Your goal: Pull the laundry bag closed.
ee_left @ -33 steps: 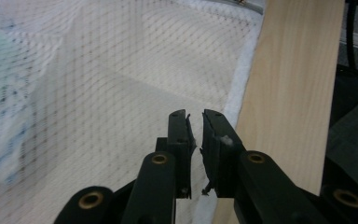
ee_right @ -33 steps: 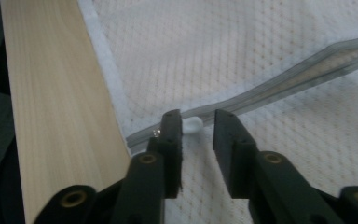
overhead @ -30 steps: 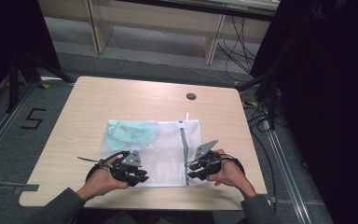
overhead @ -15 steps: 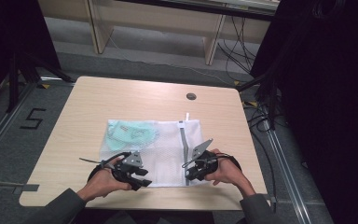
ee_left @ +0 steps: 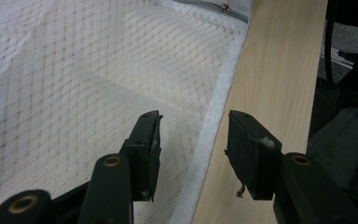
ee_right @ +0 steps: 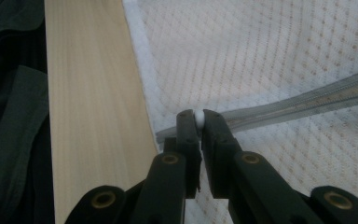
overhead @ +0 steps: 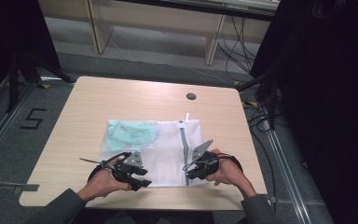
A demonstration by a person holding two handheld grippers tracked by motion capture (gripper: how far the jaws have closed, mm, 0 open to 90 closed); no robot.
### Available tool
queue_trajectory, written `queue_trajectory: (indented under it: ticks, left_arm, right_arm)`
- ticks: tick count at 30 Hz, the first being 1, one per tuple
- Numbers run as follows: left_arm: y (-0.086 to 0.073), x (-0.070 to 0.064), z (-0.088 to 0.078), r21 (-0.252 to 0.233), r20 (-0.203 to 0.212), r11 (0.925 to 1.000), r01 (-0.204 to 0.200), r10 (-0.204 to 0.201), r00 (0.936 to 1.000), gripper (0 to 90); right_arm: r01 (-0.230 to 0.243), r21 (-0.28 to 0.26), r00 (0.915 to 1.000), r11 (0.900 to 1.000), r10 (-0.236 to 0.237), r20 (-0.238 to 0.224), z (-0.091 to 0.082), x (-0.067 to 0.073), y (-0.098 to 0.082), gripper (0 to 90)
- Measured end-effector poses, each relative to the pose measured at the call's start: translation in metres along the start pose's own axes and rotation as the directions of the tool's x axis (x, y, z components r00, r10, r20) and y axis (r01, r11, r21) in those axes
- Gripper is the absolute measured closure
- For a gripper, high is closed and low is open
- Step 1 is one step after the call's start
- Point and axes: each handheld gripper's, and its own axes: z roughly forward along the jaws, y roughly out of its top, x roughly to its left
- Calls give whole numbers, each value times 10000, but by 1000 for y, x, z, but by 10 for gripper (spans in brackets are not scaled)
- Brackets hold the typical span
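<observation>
because your right gripper [ee_right: 199, 122] has just closed to pinch the white zip pull [ee_right: 198, 116] at the bag's [overhead: 168, 154] 6 o'clock edge, the zip can slide; your left gripper [ee_left: 193, 140], just opened, sits spread over the hem.

A mesh bag [overhead: 161, 149] lies on the table [overhead: 121, 100], with a folded cloth [overhead: 131, 133] inside its far-left part.

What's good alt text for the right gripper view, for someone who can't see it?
The right gripper has its two black jaws closed on a small white zipper pull at the near end of a grey zipper on a white mesh laundry bag, which lies on a light wooden table.
</observation>
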Motion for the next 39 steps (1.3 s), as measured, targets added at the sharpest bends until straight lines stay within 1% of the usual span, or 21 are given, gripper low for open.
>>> queue_trajectory:
  ticks: [2,4,5,6,8,10,13,14,17,18,22,23,25,27,33,34,35,36,37,38,39]
  left_arm:
    - [1,1,0,89,-51,9995,-300,301,9995,530]
    - [1,-1,1,28,-156,9998,-182,183,9997,519]
    - [2,-1,2,-91,-144,9993,-361,360,9992,512]
    - [2,-2,2,-81,-245,9993,-363,361,9990,506]
    - [4,-6,6,-382,-269,9984,-426,416,9988,508]
    - [7,-10,11,-544,-286,9970,-545,530,9982,509]
    - [12,-19,23,-781,-218,9926,-928,914,9956,502]
    - [14,-23,27,-892,-216,9909,-1010,994,9948,500]
    - [19,-29,36,-902,-281,9867,-1351,1331,9907,502]
    - [20,-31,38,-959,-268,9857,-1386,1366,9903,502]
    - [24,-36,49,-1087,-142,9835,-1448,1441,9895,512]
    - [25,-38,52,-1116,-99,9847,-1336,1333,9910,514]
    - [27,-38,55,-973,-216,9827,-1577,1564,9875,513]
    - [28,-41,59,-1080,-180,9835,-1449,1438,9894,513]
    - [32,-41,67,-924,-404,9797,-1778,1747,9838,518]
    - [33,-42,70,-1107,-465,9799,-1657,1614,9858,521]
    - [34,-43,71,-1067,-490,9786,-1760,1716,9839,526]
    - [35,-42,71,-909,-599,9747,-2043,1994,9781,538]
    - [36,-44,74,-1095,-588,9756,-1905,1849,9810,554]
    - [36,-44,75,-1078,-586,9749,-1946,1892,9802,569]
    - [37,-44,77,-1055,-692,9721,-2096,2031,9767,585]
  right_arm:
    - [19,11,9999,10000,-19,103,1,1,1,867]
    - [70,-34,9998,10000,-69,186,-1,4,3,867]
    - [99,-98,9997,9999,-97,209,-3,4,4,868]
    - [-8,-146,9999,9999,9,133,-4,5,6,867]
    - [50,-253,9996,9997,-43,285,-7,6,7,868]
    - [11,-340,9996,9994,-2,266,-9,8,8,867]
    - [-160,-494,9994,9987,175,292,-10,8,9,868]
    - [-302,-489,9994,9983,309,143,-11,7,9,867]
    - [-267,-825,9986,9962,303,424,-14,8,9,867]
    - [-441,-853,9983,9954,472,346,-15,8,10,868]
    - [-482,-1051,9977,9933,530,429,-19,8,11,868]
    - [-494,-1057,9975,9932,544,450,-19,8,12,868]
    - [-520,-1054,9976,9931,565,400,-19,8,12,868]
    - [-595,-1060,9973,9926,637,372,-19,9,13,868]
    - [-465,-1163,9979,9921,515,404,-19,9,14,867]
    - [-467,-1145,9978,9923,517,404,-19,9,14,868]
    - [-464,-1162,9979,9921,514,405,-19,10,14,868]
    - [-545,-1149,9977,9919,589,348,-19,10,14,867]
    - [-685,-1141,9968,9911,729,343,-19,10,14,868]
    - [-512,-1192,9979,9916,556,346,-19,9,14,868]
    - [-508,-1174,9979,9918,552,344,-19,9,14,868]
